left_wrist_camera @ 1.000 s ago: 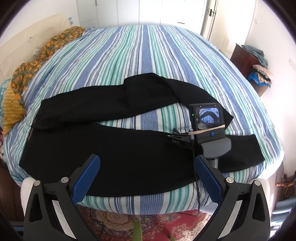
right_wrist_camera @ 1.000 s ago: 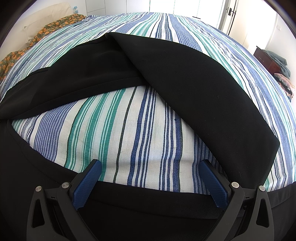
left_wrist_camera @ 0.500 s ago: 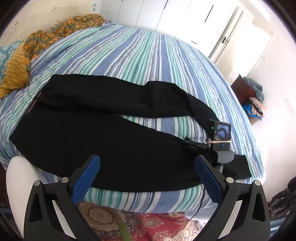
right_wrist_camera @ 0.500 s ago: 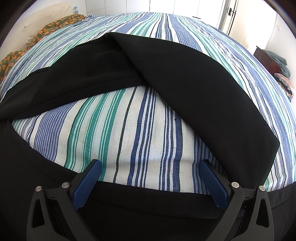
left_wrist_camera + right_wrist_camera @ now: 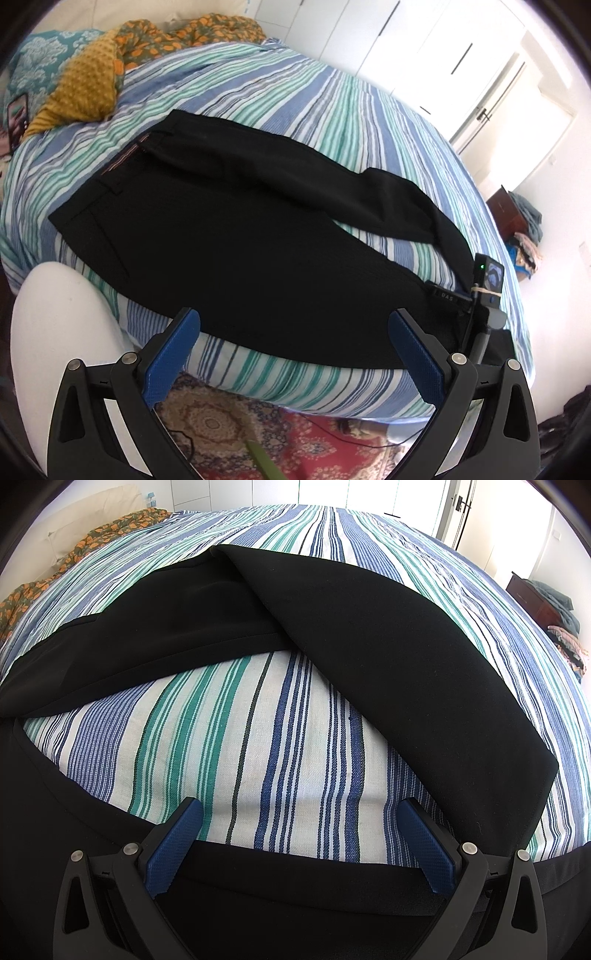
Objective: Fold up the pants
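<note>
Black pants (image 5: 236,236) lie spread on the striped bed (image 5: 332,110), waistband at the left, two legs running right with a wedge of bedspread between them. My left gripper (image 5: 293,343) is open and empty, hovering off the bed's near edge above the near leg. My right gripper (image 5: 303,830) is open, resting low on the near leg (image 5: 295,871), which lies between its jaws. The far leg (image 5: 388,657) bends across ahead of it. The right gripper's body (image 5: 487,291) also shows at the right in the left wrist view.
Yellow and orange patterned bedding (image 5: 110,62) is piled at the head of the bed. A red patterned rug (image 5: 280,435) lies on the floor below the near edge. A white rounded object (image 5: 55,332) stands at the left. A dark cabinet with clothes (image 5: 517,218) stands by the far wall.
My left gripper has swung left and back along the near edge, bringing the waistband and pillows into view. The right gripper and the pants have not moved.
</note>
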Demonstrator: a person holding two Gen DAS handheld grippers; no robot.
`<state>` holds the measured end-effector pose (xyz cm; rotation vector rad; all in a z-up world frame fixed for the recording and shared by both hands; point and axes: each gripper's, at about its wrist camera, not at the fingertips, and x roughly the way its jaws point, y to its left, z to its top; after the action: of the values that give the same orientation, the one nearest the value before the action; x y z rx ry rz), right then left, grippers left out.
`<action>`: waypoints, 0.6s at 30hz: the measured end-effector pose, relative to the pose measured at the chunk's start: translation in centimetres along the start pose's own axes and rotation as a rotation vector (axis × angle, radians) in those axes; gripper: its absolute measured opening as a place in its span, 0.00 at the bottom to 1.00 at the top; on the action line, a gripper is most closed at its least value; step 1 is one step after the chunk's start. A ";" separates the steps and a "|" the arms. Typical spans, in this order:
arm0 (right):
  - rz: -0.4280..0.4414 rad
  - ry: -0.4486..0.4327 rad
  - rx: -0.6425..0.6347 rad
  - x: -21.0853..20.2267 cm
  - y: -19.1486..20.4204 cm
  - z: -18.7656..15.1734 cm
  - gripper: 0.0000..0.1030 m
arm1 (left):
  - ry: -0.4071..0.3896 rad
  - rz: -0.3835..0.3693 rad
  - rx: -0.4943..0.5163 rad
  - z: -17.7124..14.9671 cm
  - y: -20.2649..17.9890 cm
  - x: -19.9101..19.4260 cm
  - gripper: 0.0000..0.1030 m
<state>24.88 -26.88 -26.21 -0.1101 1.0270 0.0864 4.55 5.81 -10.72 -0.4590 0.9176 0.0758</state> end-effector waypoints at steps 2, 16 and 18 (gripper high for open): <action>0.000 0.000 0.000 0.0 0.0 0.0 1.00 | 0.009 0.000 -0.013 -0.3 0.4 0.1 0.99; 0.000 0.000 0.000 0.0 0.0 0.0 1.00 | 0.063 0.073 0.107 -0.9 -2.6 1.6 0.99; 0.000 0.000 0.000 0.0 0.0 0.0 1.00 | 0.077 0.081 0.116 -0.9 -2.9 2.1 0.99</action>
<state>24.87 -26.91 -26.20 -0.1102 1.0272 0.0869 5.92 2.56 -11.80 -0.3185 1.0105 0.0788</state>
